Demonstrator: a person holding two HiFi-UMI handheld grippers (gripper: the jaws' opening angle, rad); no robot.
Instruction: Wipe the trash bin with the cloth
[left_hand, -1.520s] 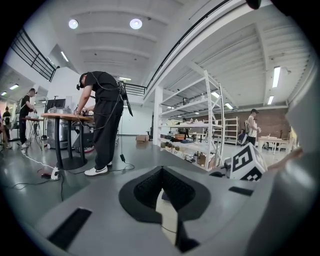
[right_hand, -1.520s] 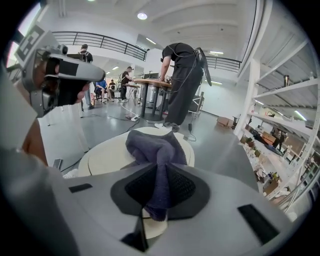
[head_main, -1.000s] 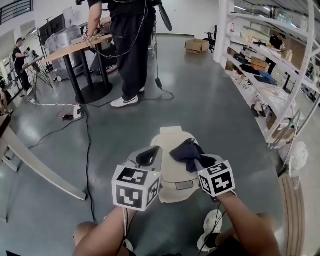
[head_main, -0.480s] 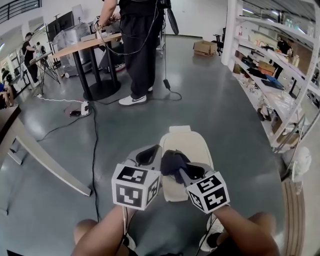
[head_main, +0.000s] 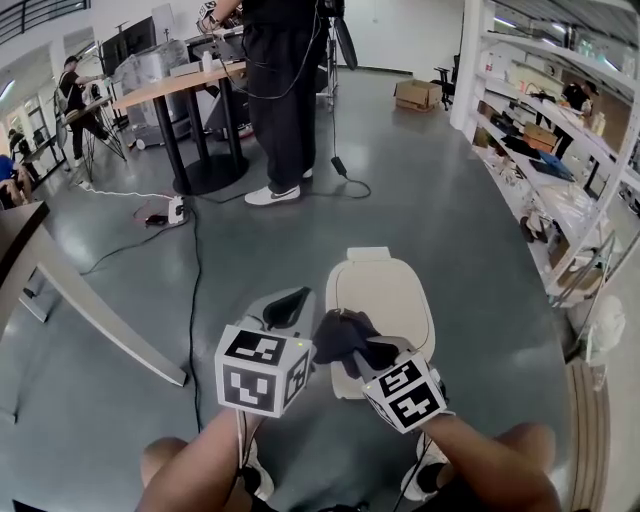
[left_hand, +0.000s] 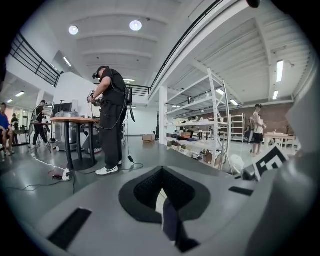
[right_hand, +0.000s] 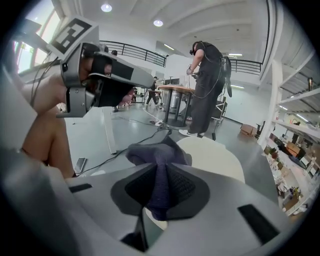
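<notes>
We find open floor (head_main: 480, 250) right of the trash bin (head_main: 385, 295). Our left gripper (head_main: 292, 303) hangs just beside its left edge.

Hiding the near edge of the trash bin (head_main: 385, 290) beneath the cloth (head_main: 343, 333) and right gripper (head_main: 360, 352). Cutting off the standing person (head_main: 285, 100) at head and shoulders, top edge, head view. Shrinking items on the shelves (head_main: 468, 70) beyond telling.

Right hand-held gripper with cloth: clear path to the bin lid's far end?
Probably yes: the right hand-held gripper holds the cloth over the trash bin lid, bare ahead; left hand-held gripper sits aside.
</notes>
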